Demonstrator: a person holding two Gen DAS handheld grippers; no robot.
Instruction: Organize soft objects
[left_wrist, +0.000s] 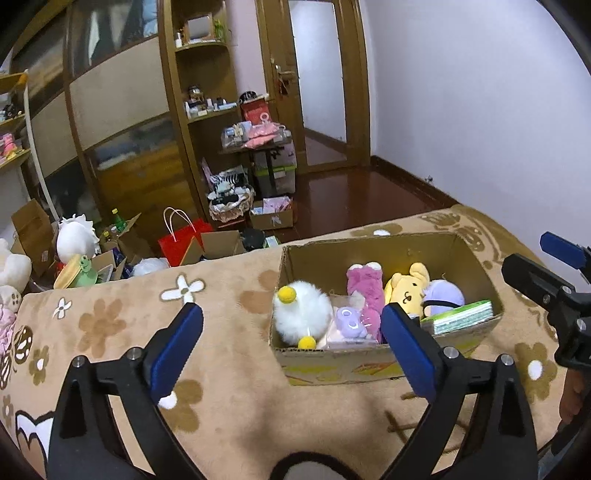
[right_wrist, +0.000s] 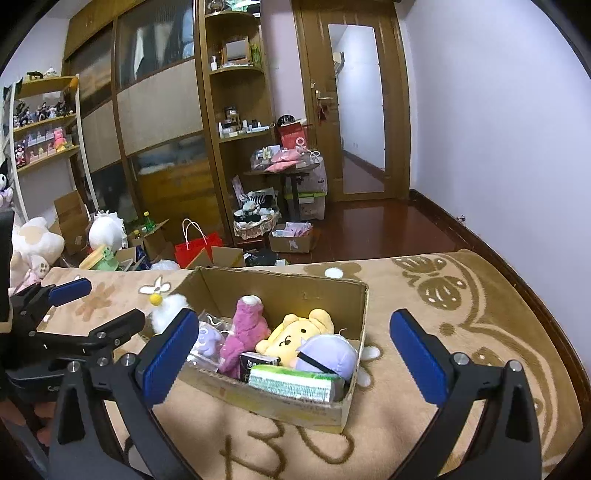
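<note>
The left gripper (left_wrist: 291, 341) hangs with its jaws spread wide and nothing between them, low over the flowered brown blanket (left_wrist: 122, 321) of what looks like a bed, just short of the cardboard box (left_wrist: 369, 254); the right gripper (right_wrist: 295, 349) is likewise wide and empty, poised at the box's near rim from the other side. The box sits on the blanket and already carries the soft things: a fluffy white plush (left_wrist: 301, 314) with yellow pompoms leaning on the left wall and standing above its rim, a pink plush (left_wrist: 365, 291) lying lengthwise in the middle, a yellow bear-like plush (right_wrist: 295, 334) face up beside it, a round lilac plush (right_wrist: 327, 356) in the near right corner, and a small lilac toy in clear wrapping (left_wrist: 349, 323). A green-and-white packet (right_wrist: 293, 384) lies flat against the front wall. All of these should be light and yielding, so I judge a pinch on a body's bulk or a limb would hold, closing well in since the stuffing gives; the wrapped toy may slip and is better taken across its middle. More plush sits on the floor (left_wrist: 354, 192) beyond the bed, among open cartons and a red bag (left_wrist: 183, 240)
</note>
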